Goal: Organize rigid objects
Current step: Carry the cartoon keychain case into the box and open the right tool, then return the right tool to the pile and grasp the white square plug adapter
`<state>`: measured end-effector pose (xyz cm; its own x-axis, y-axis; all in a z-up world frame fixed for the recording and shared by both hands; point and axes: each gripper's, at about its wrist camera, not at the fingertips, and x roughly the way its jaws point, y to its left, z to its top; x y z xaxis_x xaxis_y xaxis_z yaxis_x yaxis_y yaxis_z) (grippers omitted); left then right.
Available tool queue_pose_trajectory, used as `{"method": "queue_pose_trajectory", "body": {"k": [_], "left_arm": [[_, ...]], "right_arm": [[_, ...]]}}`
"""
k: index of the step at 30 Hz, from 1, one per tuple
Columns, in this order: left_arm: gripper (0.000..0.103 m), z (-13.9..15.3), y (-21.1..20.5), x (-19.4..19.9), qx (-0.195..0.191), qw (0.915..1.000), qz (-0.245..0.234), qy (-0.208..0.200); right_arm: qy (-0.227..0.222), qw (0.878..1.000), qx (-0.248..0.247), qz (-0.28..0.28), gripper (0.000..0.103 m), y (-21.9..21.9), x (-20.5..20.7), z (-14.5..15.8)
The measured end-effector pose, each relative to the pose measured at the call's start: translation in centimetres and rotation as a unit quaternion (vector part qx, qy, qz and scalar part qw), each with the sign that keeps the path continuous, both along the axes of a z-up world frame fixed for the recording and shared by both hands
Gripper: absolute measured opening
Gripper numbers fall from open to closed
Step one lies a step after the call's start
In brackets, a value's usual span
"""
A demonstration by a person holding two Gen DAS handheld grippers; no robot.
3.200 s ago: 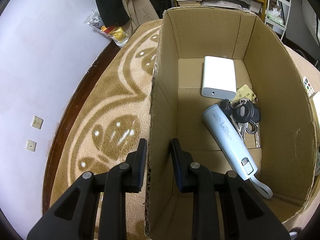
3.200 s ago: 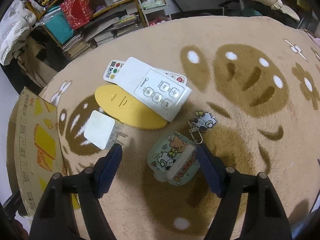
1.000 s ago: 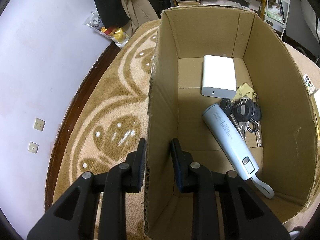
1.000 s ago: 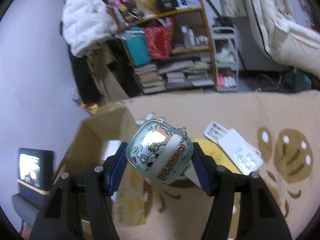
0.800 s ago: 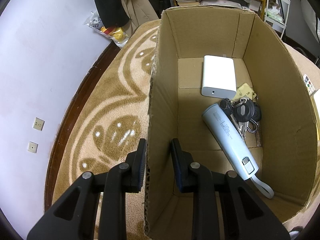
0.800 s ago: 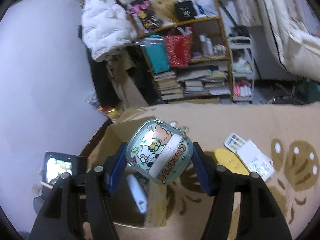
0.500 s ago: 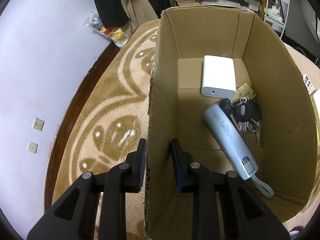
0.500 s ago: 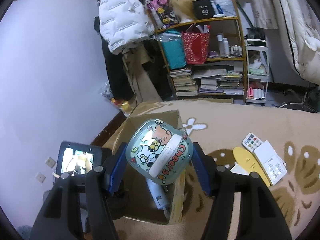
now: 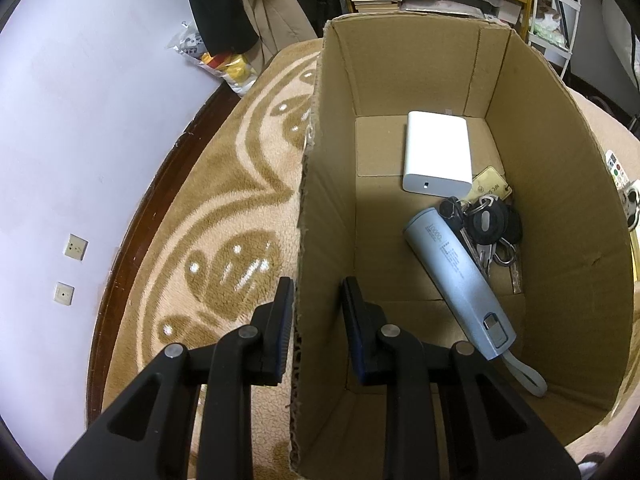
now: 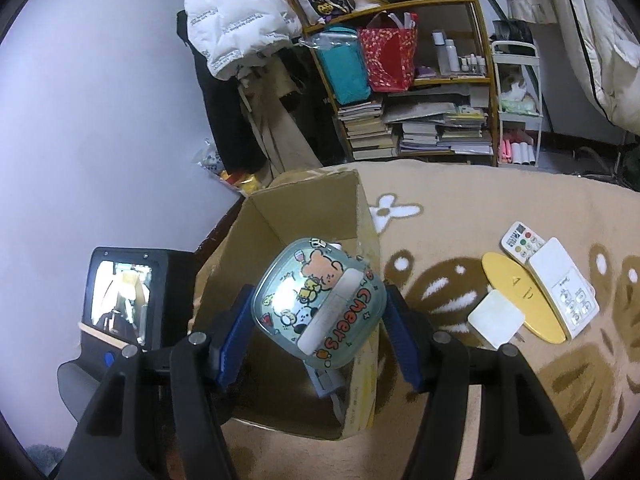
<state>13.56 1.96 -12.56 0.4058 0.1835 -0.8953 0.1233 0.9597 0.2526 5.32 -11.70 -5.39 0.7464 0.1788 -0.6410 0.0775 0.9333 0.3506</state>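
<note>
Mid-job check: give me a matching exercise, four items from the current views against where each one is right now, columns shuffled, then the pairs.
Items
1. cartoon case
2. white power bank
3. yellow oval lid
4. cardboard box wall

Places
A. on the rug, outside the box
B. between the left gripper's fingers
C. held in the right gripper, above the box
D. lying on the box floor, at the far end

Pairs: 1-C, 2-D, 3-A, 4-B

One cardboard box (image 9: 560,216), two power banks (image 9: 436,156), one key bunch (image 9: 490,226), two remotes (image 10: 522,238).
</note>
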Motion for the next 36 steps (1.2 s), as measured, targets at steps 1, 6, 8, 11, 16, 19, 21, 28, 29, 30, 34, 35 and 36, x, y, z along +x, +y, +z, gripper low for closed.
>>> {"method": "queue_pose_trajectory", "body": {"k": [1,6,8,11,16,19,21,28,29,30,34,35,36], "left_arm": [[0.024,0.0,0.0,0.0,0.000,1.0000,0.000,0.000],[0.024,0.0,0.0,0.0,-0.003,1.0000,0.001,0.000],[0.024,0.0,0.1,0.0,-0.004,1.0000,0.001,0.000],[0.024,0.1,0.1,0.0,-0.004,1.0000,0.001,0.001],[0.027,0.0,0.4,0.1,-0.003,1.0000,0.004,0.002],[0.026,-0.1,0.4,0.1,-0.002,1.0000,0.003,0.001],[0.025,-0.1,0.4,0.1,-0.004,1.0000,0.004,0.001],[0.025,-0.1,0.8,0.3,-0.014,0.9999,0.007,0.003],[0.025,-0.1,0.8,0.3,-0.011,0.9999,0.006,0.003],[0.025,-0.1,0.7,0.2,-0.009,0.9999,0.005,0.002],[0.025,-0.2,0.7,0.2,-0.010,0.9999,0.006,0.002],[0.025,-0.2,0.6,0.2,-0.011,0.9999,0.007,0.002],[0.025,-0.2,0.6,0.2,-0.010,0.9999,0.007,0.002]], "right_arm": [[-0.004,1.000,0.000,0.001,0.067,0.0,-0.1,0.1],[-0.020,1.000,-0.005,0.011,0.067,0.7,-0.2,1.1],[-0.010,1.000,-0.012,0.013,0.067,0.9,0.1,0.6],[0.005,1.000,0.002,0.007,0.067,0.5,0.3,-0.4],[-0.011,1.000,0.007,-0.001,0.067,-0.3,-0.1,0.4],[-0.011,1.000,0.002,-0.016,0.078,-0.8,-0.3,0.6],[-0.012,0.999,-0.001,-0.031,0.087,-1.5,-0.5,0.6],[0.012,0.996,-0.025,-0.086,0.093,-4.7,-0.4,0.4],[0.014,0.995,-0.027,-0.090,0.093,-5.1,-0.5,0.2],[0.018,0.995,-0.030,-0.096,0.093,-5.6,-0.5,0.0],[0.047,0.989,-0.056,-0.126,0.093,-7.3,-0.7,-1.2],[0.058,0.987,-0.064,-0.134,0.093,-7.8,-0.8,-1.6],[0.065,0.986,-0.066,-0.137,0.093,-8.3,-0.8,-1.9]]}}
